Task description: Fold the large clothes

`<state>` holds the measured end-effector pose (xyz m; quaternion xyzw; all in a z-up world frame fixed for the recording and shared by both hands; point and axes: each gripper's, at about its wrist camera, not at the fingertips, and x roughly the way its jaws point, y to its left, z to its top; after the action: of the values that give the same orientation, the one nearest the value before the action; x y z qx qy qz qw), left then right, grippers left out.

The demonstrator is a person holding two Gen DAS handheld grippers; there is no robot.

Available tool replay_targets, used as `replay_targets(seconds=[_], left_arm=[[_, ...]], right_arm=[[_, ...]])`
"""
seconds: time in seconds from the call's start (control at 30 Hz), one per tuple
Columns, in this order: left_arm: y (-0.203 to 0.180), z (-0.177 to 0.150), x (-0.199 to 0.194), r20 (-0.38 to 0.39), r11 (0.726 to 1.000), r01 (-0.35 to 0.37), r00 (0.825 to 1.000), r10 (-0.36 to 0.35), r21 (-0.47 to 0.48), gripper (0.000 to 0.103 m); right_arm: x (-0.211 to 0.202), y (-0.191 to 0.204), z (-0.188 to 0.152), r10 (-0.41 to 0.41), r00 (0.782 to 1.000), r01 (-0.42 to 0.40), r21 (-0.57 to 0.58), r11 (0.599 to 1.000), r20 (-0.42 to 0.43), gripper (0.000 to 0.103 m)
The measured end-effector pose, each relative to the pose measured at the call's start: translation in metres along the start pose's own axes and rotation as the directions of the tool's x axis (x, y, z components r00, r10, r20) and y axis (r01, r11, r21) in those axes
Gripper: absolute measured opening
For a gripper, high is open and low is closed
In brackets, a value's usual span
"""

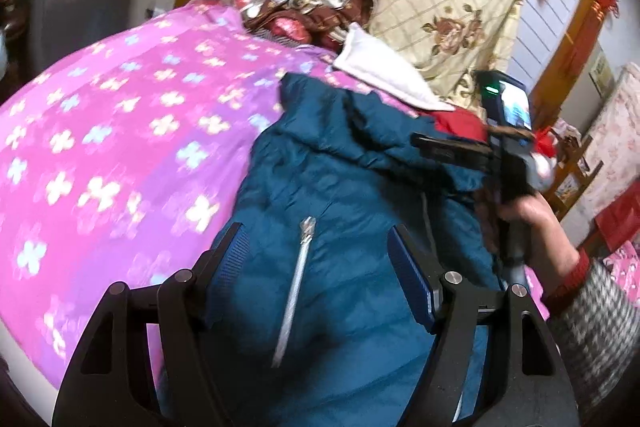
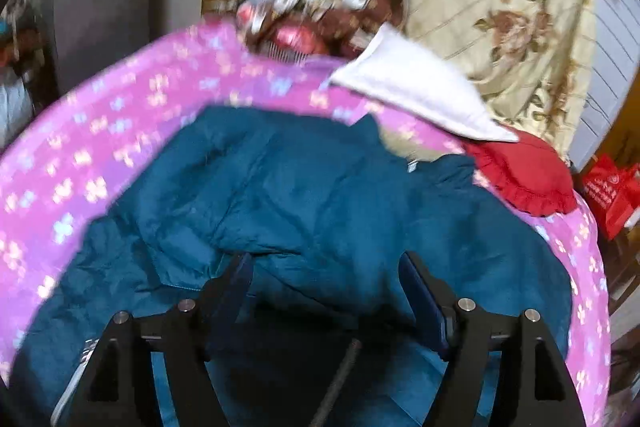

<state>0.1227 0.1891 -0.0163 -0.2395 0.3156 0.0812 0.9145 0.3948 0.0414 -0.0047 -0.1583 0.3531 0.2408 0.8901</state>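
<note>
A large teal padded jacket (image 1: 340,187) lies on a pink flowered bedspread (image 1: 120,131). A silver zipper (image 1: 298,279) runs down its front in the left wrist view. My left gripper (image 1: 318,243) is open just above the jacket, its jaws either side of the zipper. The right gripper device (image 1: 504,147), held in a hand, shows at the jacket's right edge. In the right wrist view the jacket (image 2: 320,195) is bunched with a fold across it. My right gripper (image 2: 326,271) is open over the jacket's near part, and holds nothing.
A white pillow (image 2: 416,95), a red frilled cushion (image 2: 524,175) and a cream floral quilt (image 2: 500,7) lie at the head of the bed. A red bag (image 2: 612,195) stands at the right. The bedspread (image 2: 100,147) extends to the left.
</note>
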Motion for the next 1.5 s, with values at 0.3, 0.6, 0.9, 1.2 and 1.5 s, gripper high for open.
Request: replay_targets(seconds=[0.3, 0.6, 0.9, 1.2, 1.5], left_arm=[[-0.056, 0.077, 0.095, -0.13, 0.991, 0.023, 0.992, -0.005, 0.133, 0.081], [-0.058, 0.118, 0.237, -0.326, 0.998, 0.063, 0.943, -0.065, -0.017, 0.081], [-0.085, 0.129, 0.246, -0.359, 0.995, 0.088, 0.931, -0.064, 0.051, 0.012], [-0.026, 0.134, 0.247, -0.336, 1.0, -0.026, 0.941, 0.03, 0.016, 0.011], [-0.02, 0.122, 0.26, -0.347, 0.998, -0.053, 0.936, 0.055, 0.017, 0.015]], right_arm=[[-0.043, -0.135, -0.063, -0.093, 0.996, 0.09, 0.268, 0.959, 0.0, 0.073], [-0.066, -0.251, -0.122, -0.19, 0.98, 0.193, 0.474, 0.859, -0.055, 0.073], [-0.041, -0.244, -0.103, -0.172, 0.984, 0.178, 0.43, 0.885, -0.054, 0.073], [0.047, -0.181, -0.05, -0.137, 0.984, 0.164, 0.277, 0.947, -0.114, 0.073], [0.082, -0.175, -0.047, -0.154, 0.97, 0.201, 0.26, 0.945, -0.187, 0.08]])
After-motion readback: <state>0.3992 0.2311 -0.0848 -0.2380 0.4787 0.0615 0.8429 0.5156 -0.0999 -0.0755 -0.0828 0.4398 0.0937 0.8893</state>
